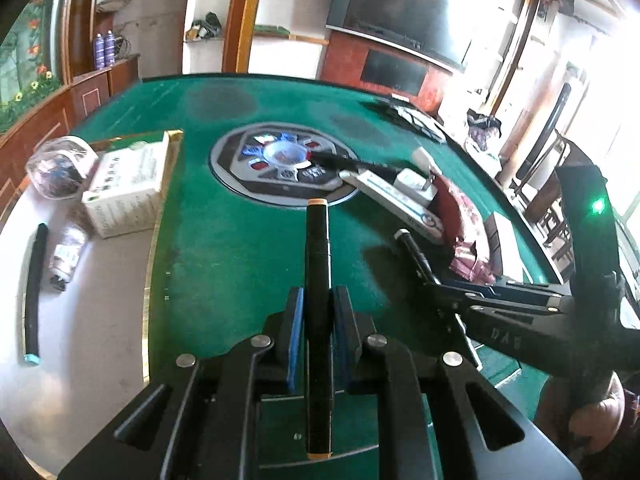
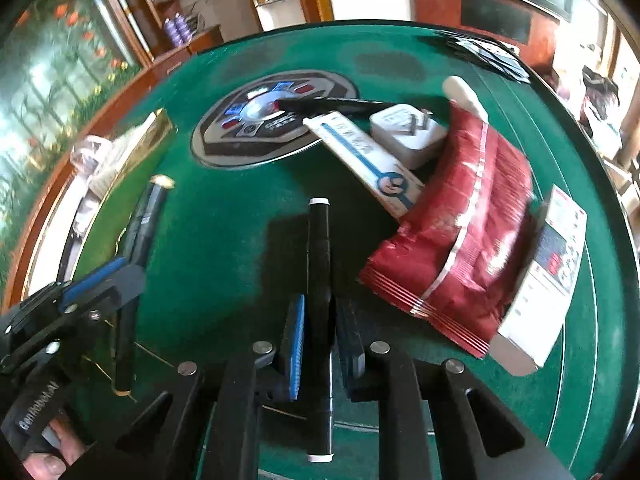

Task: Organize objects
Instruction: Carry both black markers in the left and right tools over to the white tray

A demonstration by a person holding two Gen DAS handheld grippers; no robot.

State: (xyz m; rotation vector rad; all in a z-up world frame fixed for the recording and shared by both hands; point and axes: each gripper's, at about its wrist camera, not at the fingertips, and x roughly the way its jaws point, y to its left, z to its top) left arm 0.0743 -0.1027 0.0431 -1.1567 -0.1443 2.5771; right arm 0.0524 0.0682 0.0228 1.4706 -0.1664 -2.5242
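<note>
In the left wrist view my left gripper [image 1: 318, 300] is shut on a black marker with orange ends [image 1: 318, 248], which stands lengthwise between the blue pads above the green table [image 1: 240, 240]. To its right my right gripper [image 1: 436, 280] holds a black marker with white ends [image 1: 412, 248]. The right wrist view shows that gripper [image 2: 320, 312] shut on the white-ended marker [image 2: 319, 248]. At the left edge of that view, my left gripper [image 2: 120, 276] carries the orange-ended marker [image 2: 146, 212].
A white tray with a gold rim [image 1: 100, 320] on the left holds a teal-capped black marker [image 1: 34, 288], a small tube [image 1: 66, 256], a white box [image 1: 124, 192] and a clear pouch [image 1: 60, 168]. A red packet [image 2: 468, 232], long white box [image 2: 372, 164], charger [image 2: 408, 136] and another box [image 2: 548, 272] lie on the right.
</note>
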